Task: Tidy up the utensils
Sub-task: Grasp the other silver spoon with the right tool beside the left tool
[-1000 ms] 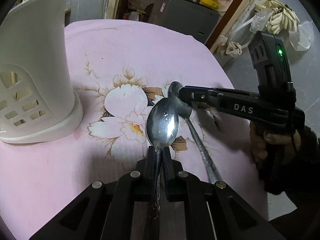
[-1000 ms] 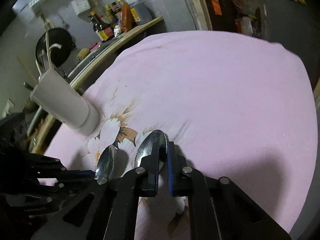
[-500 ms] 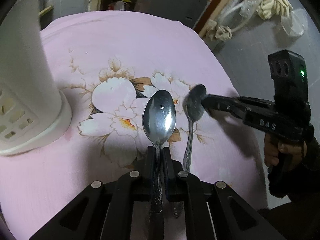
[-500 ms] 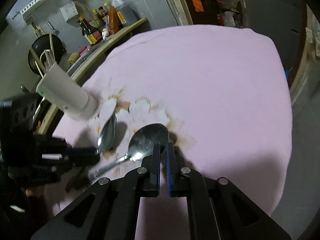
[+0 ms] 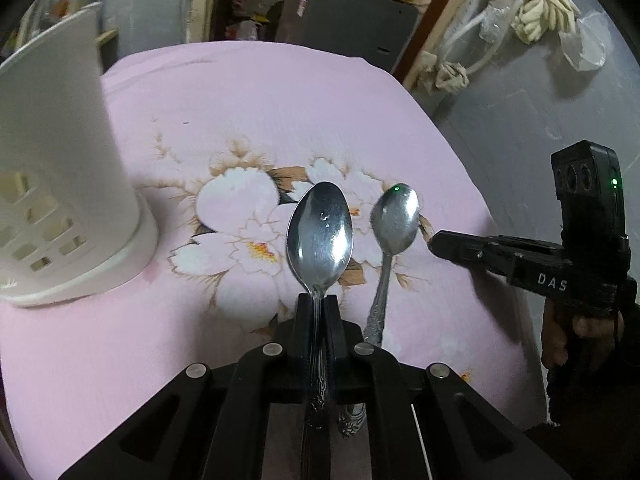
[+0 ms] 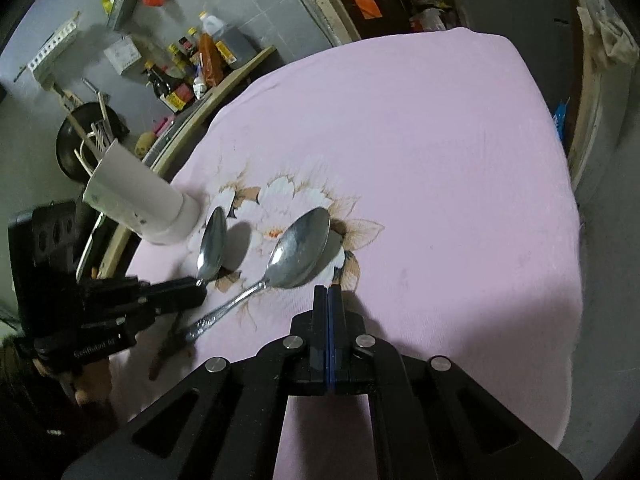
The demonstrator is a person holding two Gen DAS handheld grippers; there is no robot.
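My left gripper [image 5: 319, 300] is shut on the handle of a steel spoon [image 5: 320, 232], which it holds bowl forward above the cloth. A second spoon [image 5: 394, 220] lies on the pink floral tablecloth [image 5: 240, 100] just to the right of it. My right gripper [image 5: 434, 242] sits to the right of that spoon's bowl, apart from it. In the right wrist view the right gripper [image 6: 328, 290] is closing its jaws to meet with nothing between them. The lying spoon [image 6: 300, 248] is just ahead, and the left gripper [image 6: 200, 292] holds the held spoon [image 6: 212, 244] at the left.
A white slotted utensil holder [image 5: 60, 180] stands on the cloth at the left, also the holder [image 6: 136, 196] in the right wrist view. A shelf of bottles [image 6: 192, 76] and a wok [image 6: 76, 140] lie beyond the table. The cloth's right edge drops to grey floor.
The right gripper has drawn back to the right, off the lying spoon's bowl. That spoon has swung so its handle points toward the left gripper. The left gripper has kept hold of its spoon.
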